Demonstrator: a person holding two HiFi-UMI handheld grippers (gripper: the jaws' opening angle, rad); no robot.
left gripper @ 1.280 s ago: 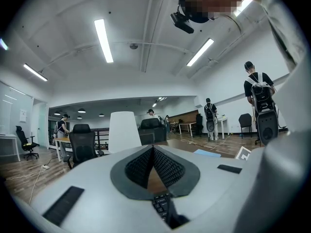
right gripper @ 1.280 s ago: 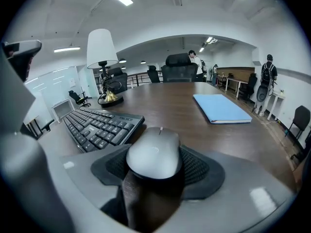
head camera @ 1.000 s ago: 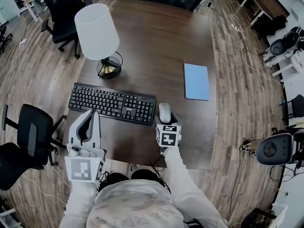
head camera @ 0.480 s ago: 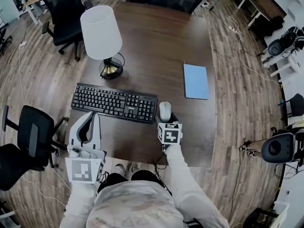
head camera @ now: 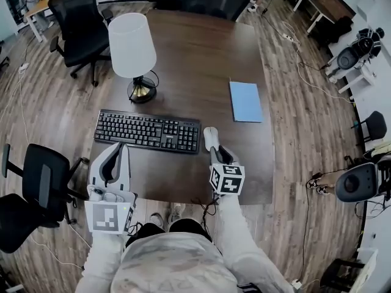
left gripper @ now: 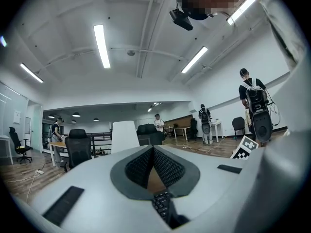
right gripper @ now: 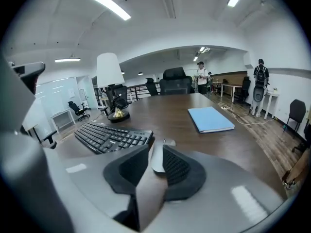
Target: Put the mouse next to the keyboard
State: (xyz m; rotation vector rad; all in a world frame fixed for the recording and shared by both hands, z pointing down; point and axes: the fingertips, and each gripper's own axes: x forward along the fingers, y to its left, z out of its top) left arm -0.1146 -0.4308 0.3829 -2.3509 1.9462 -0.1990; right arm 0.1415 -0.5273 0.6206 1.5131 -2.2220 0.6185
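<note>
- Right tool [head camera: 221, 155] open, jaws spread to either side of the near end of the mouse [head camera: 211, 137].
- In the right gripper view, right-hand pad [right gripper: 179, 168] close against the mouse [right gripper: 157, 161], with a strip of bare table between the left-hand pad and the mouse.
- Mouse flat on the dark wooden table [head camera: 201, 60], just beside the right end of the black keyboard [head camera: 148, 130], roughly in line with its short edge.
- Left tool [head camera: 121, 146] closed, tips meeting with nothing between them [left gripper: 153, 148]; raised over the near edge of the table, in front of the left half of the keyboard.
- Below the closed tips in the left gripper view, a few keyboard keys [left gripper: 163, 205].
- Beyond the keyboard, a table lamp [head camera: 132, 47] with a white shade.
- Right of the mouse and farther back, well apart from it, a blue notebook [head camera: 245, 101] lying flat.
- Black office chairs [head camera: 79, 17] around the table.
</note>
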